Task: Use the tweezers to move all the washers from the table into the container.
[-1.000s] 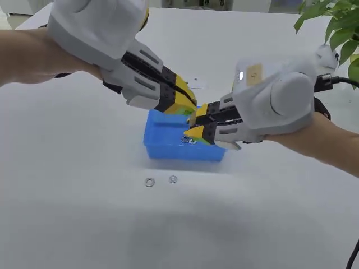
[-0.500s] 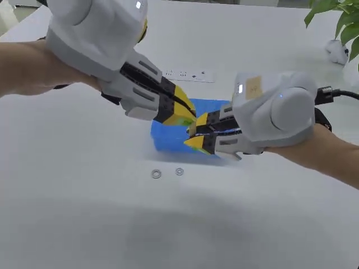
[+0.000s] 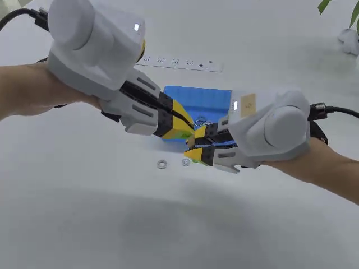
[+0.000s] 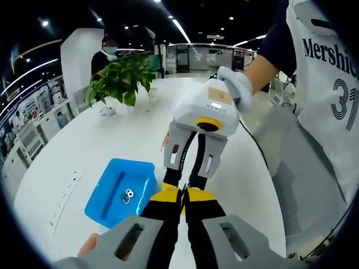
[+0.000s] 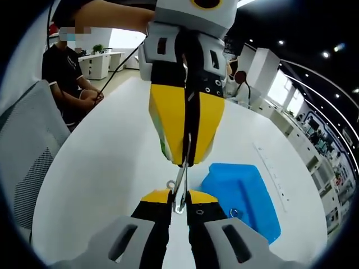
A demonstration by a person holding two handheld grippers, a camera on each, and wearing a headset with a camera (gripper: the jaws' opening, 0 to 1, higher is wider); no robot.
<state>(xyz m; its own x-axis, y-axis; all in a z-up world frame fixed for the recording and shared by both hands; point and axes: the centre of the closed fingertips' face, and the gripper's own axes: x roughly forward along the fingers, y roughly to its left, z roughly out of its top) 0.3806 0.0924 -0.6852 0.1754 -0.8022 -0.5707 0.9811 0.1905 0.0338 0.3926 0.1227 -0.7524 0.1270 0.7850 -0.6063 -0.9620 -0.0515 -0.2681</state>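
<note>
Two washers (image 3: 162,164) (image 3: 185,162) lie on the white table, just in front of the blue container (image 3: 196,101). More washers (image 3: 201,120) (image 4: 128,195) rest inside it. Thin metal tweezers (image 5: 182,179) run from my left gripper (image 3: 188,128) into my right gripper (image 3: 194,149), and both are shut on them. The two grippers meet tip to tip over the container's near edge. A small ring (image 5: 178,210) shows at the tweezers' near end; I cannot tell whether it is a washer. One table washer (image 5: 170,184) lies just behind the tweezers.
A white power strip (image 3: 179,63) lies beyond the container. A potted plant (image 4: 120,78) stands at the table's far end, with a person behind it. A seated person and a grey chair (image 5: 28,151) are beside the table.
Both grippers, still tip to tip, have shifted from over the container's inside toward its near edge and the two loose washers. The head camera has tilted, so the scene sits higher.
</note>
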